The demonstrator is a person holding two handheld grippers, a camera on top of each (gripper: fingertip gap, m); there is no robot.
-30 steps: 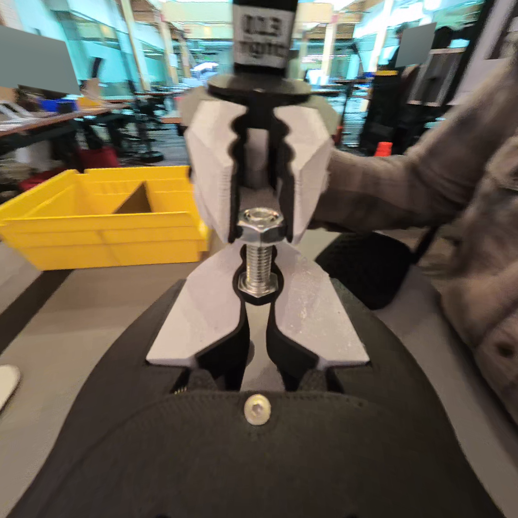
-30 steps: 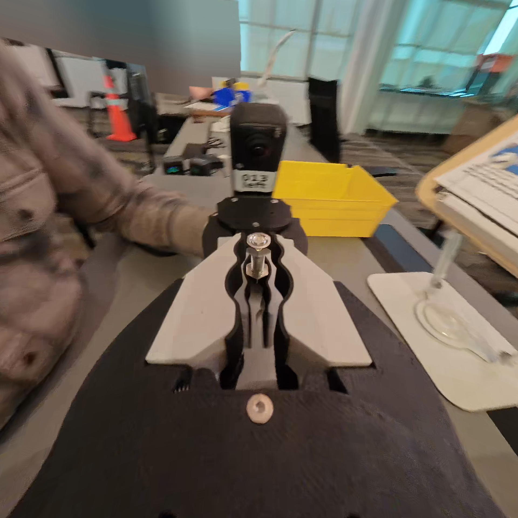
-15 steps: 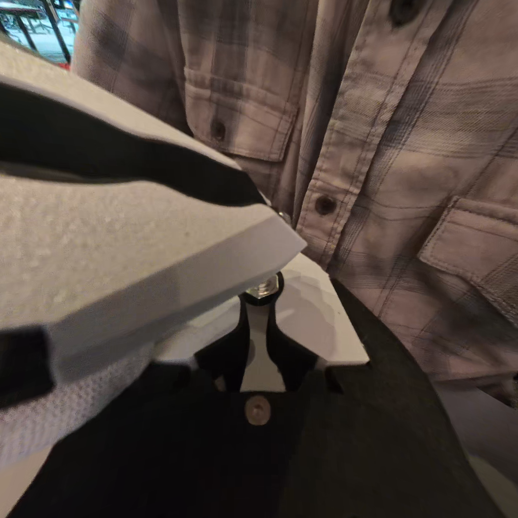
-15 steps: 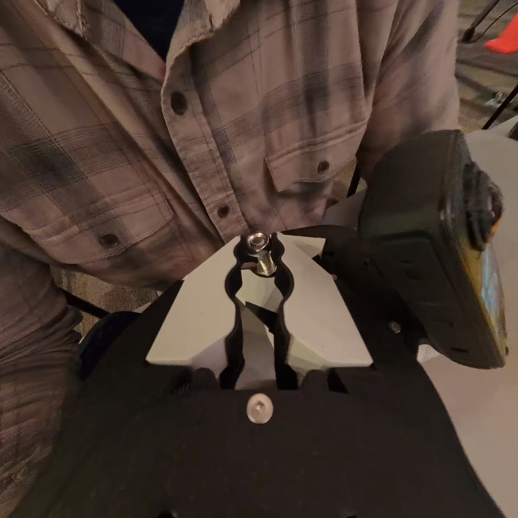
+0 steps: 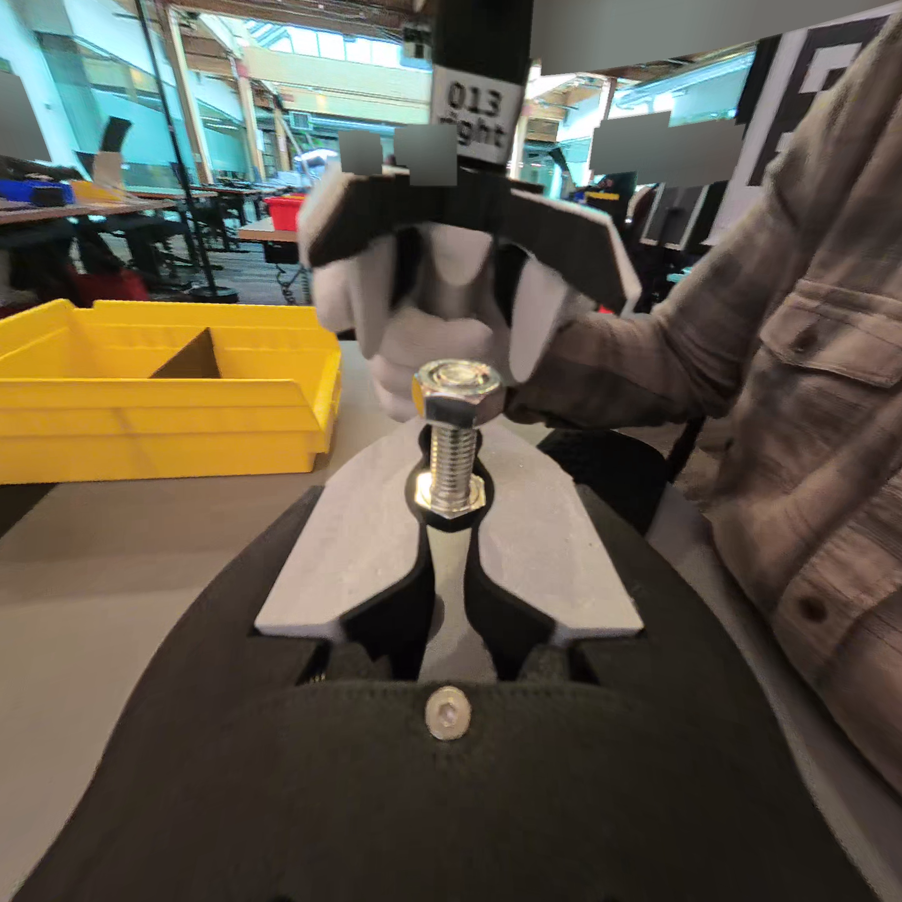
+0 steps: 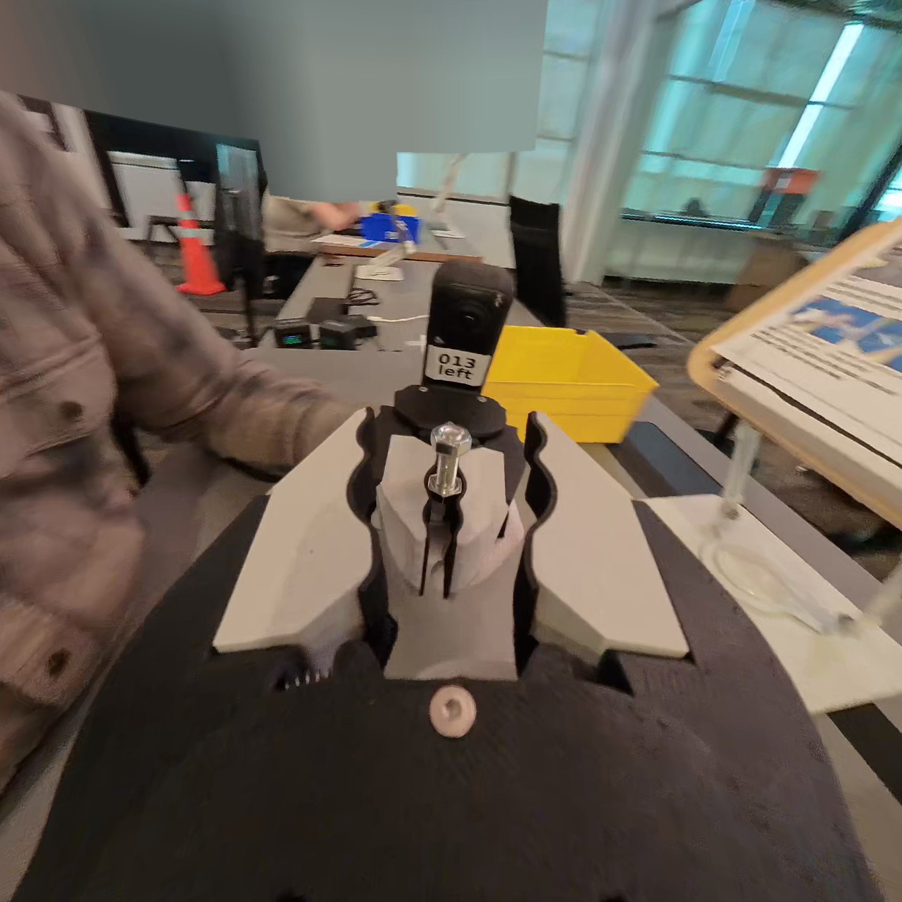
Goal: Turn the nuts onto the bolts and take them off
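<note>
Your silver bolt (image 5: 451, 441) stands upright with its hex head on top and its threaded shank bare below it. The hex nut (image 5: 449, 498) sits low on the threads, well down from the head, clamped between the tips of your left tool (image 5: 449, 493), above the counter.

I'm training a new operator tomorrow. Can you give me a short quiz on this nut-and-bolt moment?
1. True or false: the right gripper is shut on the silver threaded steel bolt.
2. Which gripper clamps the silver hexagonal steel nut? A: the left gripper. B: the right gripper. C: neither.
3. Fill in: in the left wrist view, the yellow plastic bin sits to the ____ of the bolt.

Key: 1 false, it is open; 2 A; 3 left.
</note>
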